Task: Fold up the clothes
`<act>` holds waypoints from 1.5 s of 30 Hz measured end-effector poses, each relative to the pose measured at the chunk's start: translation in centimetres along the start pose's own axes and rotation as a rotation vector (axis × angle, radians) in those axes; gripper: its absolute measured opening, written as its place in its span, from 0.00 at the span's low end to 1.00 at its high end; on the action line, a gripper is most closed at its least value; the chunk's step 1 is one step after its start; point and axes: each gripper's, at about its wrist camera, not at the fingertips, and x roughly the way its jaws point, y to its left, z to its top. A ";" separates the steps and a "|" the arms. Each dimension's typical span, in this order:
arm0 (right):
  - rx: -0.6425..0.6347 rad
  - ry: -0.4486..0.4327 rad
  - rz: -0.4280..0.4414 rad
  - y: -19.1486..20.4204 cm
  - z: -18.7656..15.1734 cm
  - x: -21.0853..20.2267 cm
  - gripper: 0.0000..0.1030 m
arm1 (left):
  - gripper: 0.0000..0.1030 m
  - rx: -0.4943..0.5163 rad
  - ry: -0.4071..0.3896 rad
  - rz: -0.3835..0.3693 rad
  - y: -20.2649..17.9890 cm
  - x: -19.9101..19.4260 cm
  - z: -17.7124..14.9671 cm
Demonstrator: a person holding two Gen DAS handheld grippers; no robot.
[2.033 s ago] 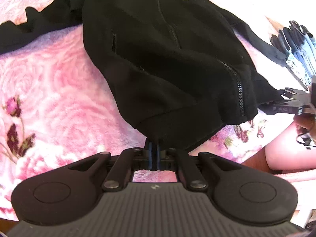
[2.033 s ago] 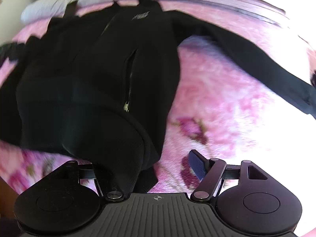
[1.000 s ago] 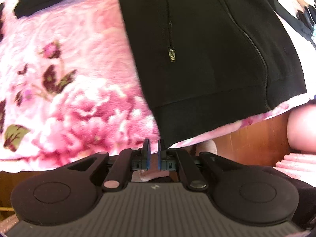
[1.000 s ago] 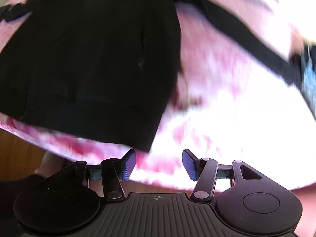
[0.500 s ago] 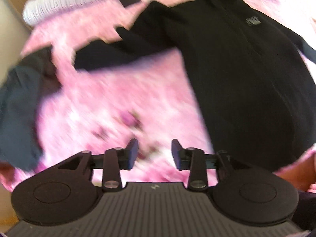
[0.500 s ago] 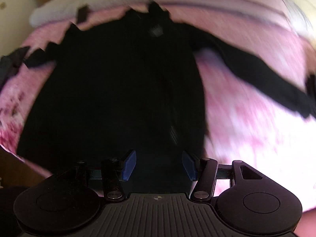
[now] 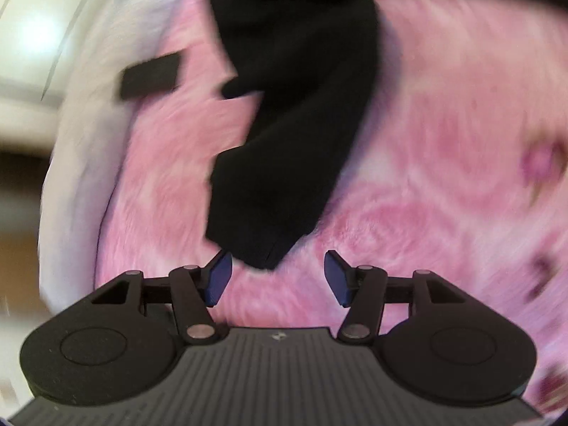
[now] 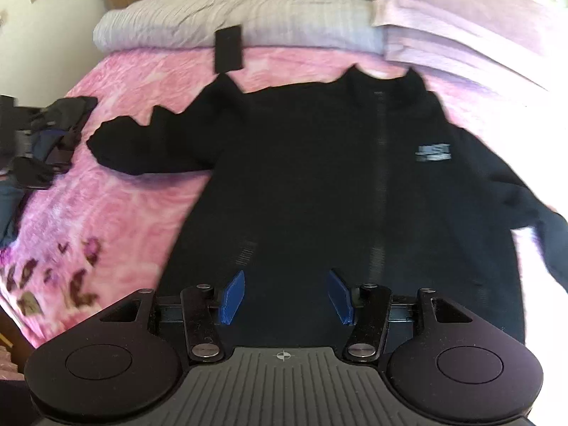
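A black zip jacket lies spread flat, front up, on a pink floral blanket, collar toward the pillows. Its left sleeve stretches out to the left. In the left wrist view that sleeve runs toward me, its cuff end just in front of my left gripper, which is open and empty. My right gripper is open and empty above the jacket's lower middle.
A small black rectangular object lies at the blanket's head end, also seen in the left wrist view. White and lilac pillows lie behind. A pile of dark clothes sits at the bed's left edge.
Both grippers let go of the jacket hem and opened. My left gripper moved up to the left sleeve's cuff. My right gripper pulled back over the jacket's lower middle.
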 end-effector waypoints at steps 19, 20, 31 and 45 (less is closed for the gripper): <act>0.009 0.060 -0.009 5.4 5.0 2.6 0.54 | 0.19 0.014 0.295 0.216 1.9 -2.9 -10.0; 0.031 0.062 -0.006 5.2 5.1 2.6 0.54 | 0.23 0.033 0.313 0.197 1.0 -2.3 -10.3; 0.230 0.050 -0.113 0.0 3.1 -0.7 0.54 | 0.26 -0.272 0.372 0.072 2.6 -6.2 -11.0; 0.572 -0.109 -0.224 -17.9 -3.1 -7.5 0.54 | 0.29 -0.447 0.271 0.079 4.4 -11.9 5.2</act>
